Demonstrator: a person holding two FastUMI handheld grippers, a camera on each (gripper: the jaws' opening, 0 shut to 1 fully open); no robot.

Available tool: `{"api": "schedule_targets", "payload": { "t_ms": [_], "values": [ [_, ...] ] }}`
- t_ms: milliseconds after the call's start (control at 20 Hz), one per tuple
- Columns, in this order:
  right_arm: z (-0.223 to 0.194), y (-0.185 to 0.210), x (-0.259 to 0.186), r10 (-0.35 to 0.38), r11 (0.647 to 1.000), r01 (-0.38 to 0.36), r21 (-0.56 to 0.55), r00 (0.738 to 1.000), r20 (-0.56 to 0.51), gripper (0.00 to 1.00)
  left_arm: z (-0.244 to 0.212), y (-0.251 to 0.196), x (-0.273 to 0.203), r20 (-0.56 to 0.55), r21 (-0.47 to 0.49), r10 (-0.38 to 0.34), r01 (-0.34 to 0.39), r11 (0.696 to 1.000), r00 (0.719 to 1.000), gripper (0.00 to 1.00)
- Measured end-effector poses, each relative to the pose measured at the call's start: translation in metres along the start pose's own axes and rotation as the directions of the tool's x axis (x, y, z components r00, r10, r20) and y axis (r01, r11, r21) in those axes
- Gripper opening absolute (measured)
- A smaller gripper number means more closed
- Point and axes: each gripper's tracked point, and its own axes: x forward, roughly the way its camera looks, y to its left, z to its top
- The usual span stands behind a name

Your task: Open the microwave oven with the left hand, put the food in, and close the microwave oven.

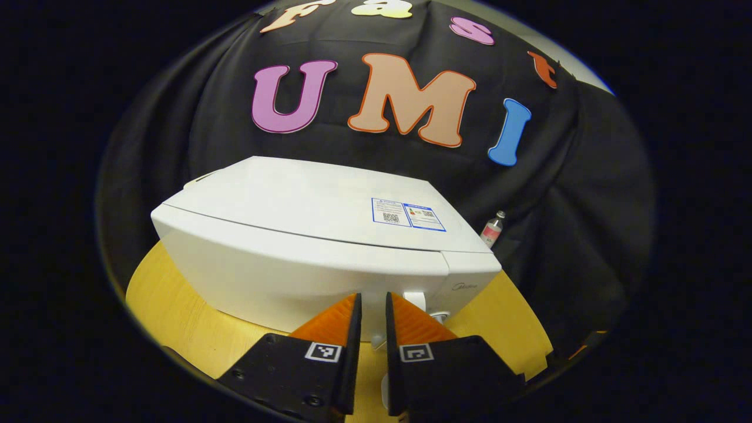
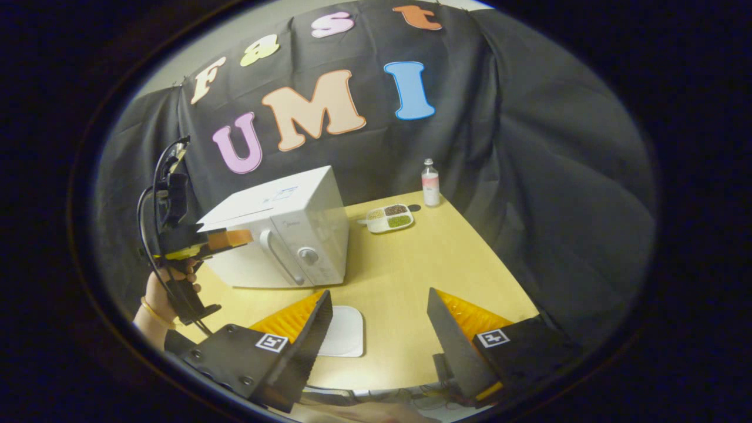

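Two tongs are at work here, and they stand quite differently. The left tongs have their fingers drawn nearly together with only a narrow slot between them and nothing in it; they point at the front of the microwave oven, close to its handle, which shows just past the right fingertip. That narrow set suits the job: a slim pair of fingers can slip behind the handle to pull the door. In the right gripper view the same left tongs hover just beside the top of the curved handle, held up by a hand near the counter's left edge; whether a fingertip already touches the handle is hard to tell from that angle.

The door is still closed, so the opening step is only being lined up. The right tongs are spread wide and empty, waiting low over the counter, probably kept back to leave room for the door's swing. The food, a compartmented tray with dark and green fillings, sits on the counter just beside the microwave's right flank. A small bottle stands behind it, near the back corner. A white square pad lies close in front of the right tongs.
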Motion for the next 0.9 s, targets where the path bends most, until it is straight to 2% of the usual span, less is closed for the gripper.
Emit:
{"api": "schedule_targets", "payload": {
  "t_ms": [100, 150, 200, 250, 300, 350, 400, 450, 600, 900],
  "values": [
    [0.003, -0.001, 0.002, -0.003, 1.000, 0.003, -0.012, 1.000, 0.004, 0.92, -0.001, -0.001, -0.017, 0.012, 0.022, -0.009, 0.009, 1.000, 1.000, 0.34],
    [0.005, 0.000, 0.003, 0.001, 1.000, -0.001, -0.019, 1.000, 0.005, 0.92, -0.002, 0.000, -0.026, 0.017, 0.035, -0.012, 0.011, 0.999, 1.000, 0.48],
    [0.005, 0.002, 0.005, 0.008, 1.000, -0.008, -0.030, 1.000, 0.003, 0.92, -0.003, 0.002, -0.035, 0.023, 0.043, -0.008, 0.007, 0.999, 1.000, 0.73],
    [0.005, 0.004, 0.006, 0.013, 0.999, -0.013, -0.042, 1.000, 0.002, 1.00, -0.005, 0.008, -0.045, 0.020, 0.050, 0.014, -0.015, 0.999, 1.000, 0.79],
    [0.007, 0.006, 0.008, 0.021, 0.998, -0.021, -0.057, 1.000, 0.003, 0.92, -0.011, 0.013, -0.051, 0.010, 0.058, 0.032, -0.033, 0.998, 0.999, 0.98],
    [0.010, 0.009, 0.008, 0.029, 0.997, -0.028, -0.073, 1.000, 0.007, 0.92, -0.013, 0.018, -0.063, 0.003, 0.066, 0.047, -0.047, 0.997, 0.999, 1.00],
    [0.013, 0.012, 0.010, 0.038, 0.996, -0.036, -0.087, 0.999, 0.011, 1.00, -0.013, 0.023, -0.072, 0.008, 0.069, 0.062, -0.062, 0.996, 0.998, 0.97],
    [0.018, 0.016, 0.011, 0.049, 0.994, -0.047, -0.095, 0.999, 0.016, 0.92, -0.011, 0.027, -0.082, 0.014, 0.067, 0.081, -0.082, 0.994, 0.997, 0.97],
    [0.034, 0.030, 0.014, 0.088, 0.992, -0.084, -0.097, 0.995, 0.041, 0.92, -0.006, 0.041, -0.106, 0.027, 0.053, 0.148, -0.149, 0.987, 0.989, 0.97],
    [0.089, 0.060, 0.014, 0.162, 0.983, -0.147, -0.114, 0.977, 0.139, 0.92, 0.030, 0.051, -0.144, 0.108, 0.028, 0.202, -0.206, 0.978, 0.973, 0.97]
  ]
}}
